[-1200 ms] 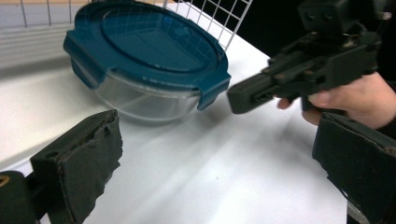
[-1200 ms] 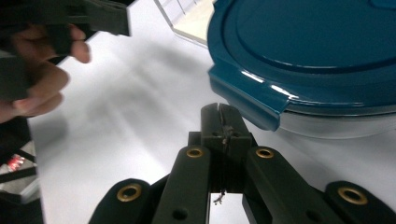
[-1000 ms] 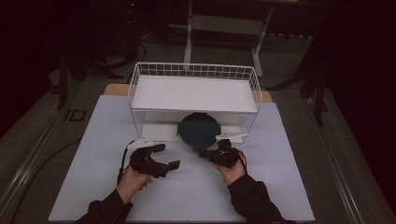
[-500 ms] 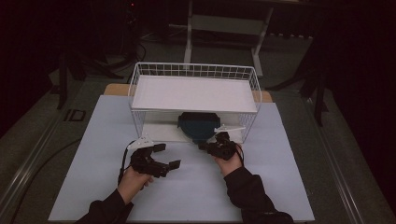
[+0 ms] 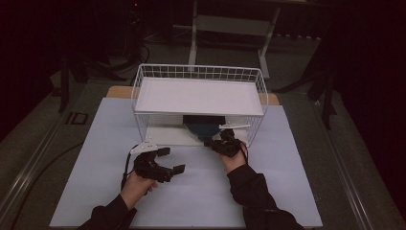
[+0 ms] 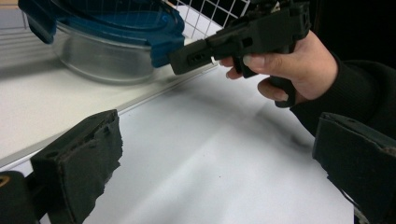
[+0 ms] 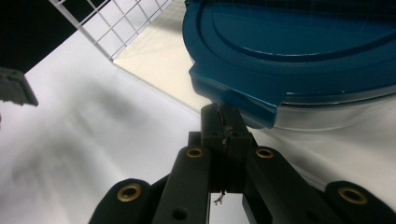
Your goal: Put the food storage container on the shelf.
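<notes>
A glass container [image 5: 203,125] with a blue lid [image 7: 303,46] sits on the lower tray [image 5: 163,134] of a white wire rack [image 5: 198,96], under its top shelf. My right gripper [image 5: 210,142] is shut, and its tips [image 7: 222,123] touch the lid's hanging tab at the container's near edge. In the left gripper view the right gripper [image 6: 182,58] meets that tab beside the clear bowl [image 6: 107,60]. My left gripper [image 5: 171,159] hovers open over the white mat in front of the rack with nothing between its jaws [image 6: 215,172].
The white mat [image 5: 95,143] covers the table around the rack. The rack's wire sides [image 7: 116,23] close in the tray at left and right. Dark floor and a metal stand [image 5: 230,24] lie beyond the table.
The right gripper has moved forward with the container, which went from the rack's front edge to farther in under the top shelf. The left gripper has stayed in place.
</notes>
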{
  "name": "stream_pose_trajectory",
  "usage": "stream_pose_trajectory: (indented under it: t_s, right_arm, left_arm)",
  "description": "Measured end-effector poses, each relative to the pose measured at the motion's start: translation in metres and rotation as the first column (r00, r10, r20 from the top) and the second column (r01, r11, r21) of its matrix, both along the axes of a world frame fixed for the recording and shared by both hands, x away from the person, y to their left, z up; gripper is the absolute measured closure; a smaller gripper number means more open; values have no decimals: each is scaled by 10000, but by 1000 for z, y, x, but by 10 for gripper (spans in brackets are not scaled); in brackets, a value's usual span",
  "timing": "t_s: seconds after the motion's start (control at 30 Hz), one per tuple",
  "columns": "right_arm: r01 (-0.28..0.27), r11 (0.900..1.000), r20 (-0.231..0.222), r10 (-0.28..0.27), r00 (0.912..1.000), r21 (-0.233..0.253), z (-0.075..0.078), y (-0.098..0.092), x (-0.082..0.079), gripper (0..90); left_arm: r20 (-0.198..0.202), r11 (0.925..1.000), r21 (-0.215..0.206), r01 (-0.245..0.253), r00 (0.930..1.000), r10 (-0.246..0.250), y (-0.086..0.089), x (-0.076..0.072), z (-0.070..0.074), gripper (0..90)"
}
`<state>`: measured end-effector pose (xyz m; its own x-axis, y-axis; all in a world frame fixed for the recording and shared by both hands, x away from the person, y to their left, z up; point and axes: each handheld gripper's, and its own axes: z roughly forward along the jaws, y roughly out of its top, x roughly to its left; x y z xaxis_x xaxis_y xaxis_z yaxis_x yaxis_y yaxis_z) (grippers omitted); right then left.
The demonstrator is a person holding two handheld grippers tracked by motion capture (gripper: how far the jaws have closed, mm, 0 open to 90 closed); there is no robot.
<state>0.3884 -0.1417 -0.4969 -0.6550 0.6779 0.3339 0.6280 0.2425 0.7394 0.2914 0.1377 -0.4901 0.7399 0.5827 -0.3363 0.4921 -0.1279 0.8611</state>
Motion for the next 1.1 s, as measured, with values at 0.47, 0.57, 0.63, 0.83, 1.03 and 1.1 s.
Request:
stream_pose_trajectory:
  t_s: [0.47, 0.57, 0.63, 0.83, 1.03, 1.1]
  right_arm:
    - [-370, 9985, 349, 356, 9988, 397, 5, -1, -18, 561]
    - [-433, 9974, 463, 406, 9981, 585, 8, -2, -23, 398]
    - [-646, 9950, 435, 614, 9972, 765, 7, -4, -26, 309]
    - [-670, 9929, 467, 627, 9969, 984, 3, -13, -36, 209]
    - [-527, 9953, 785, 463, 9958, 809, 6, -23, -48, 208]
    - [-499, 9952, 829, 430, 9956, 837, 6, -28, -52, 200]
  left_arm:
    - [53, 9999, 136, 94, 9999, -94, -1, -3, 0, 17]
    - [142, 9998, 154, 122, 9998, -124, -1, -5, 2, 17]
    - [214, 9998, 133, 121, 9997, -124, 0, -6, 3, 17]
    - [334, 9995, 197, 239, 9991, -246, 3, -9, 4, 17]
    - [396, 9993, 139, 347, 9986, -353, 4, -13, 6, 17]
    - [446, 9991, 198, 373, 9983, -381, 5, -15, 7, 18]
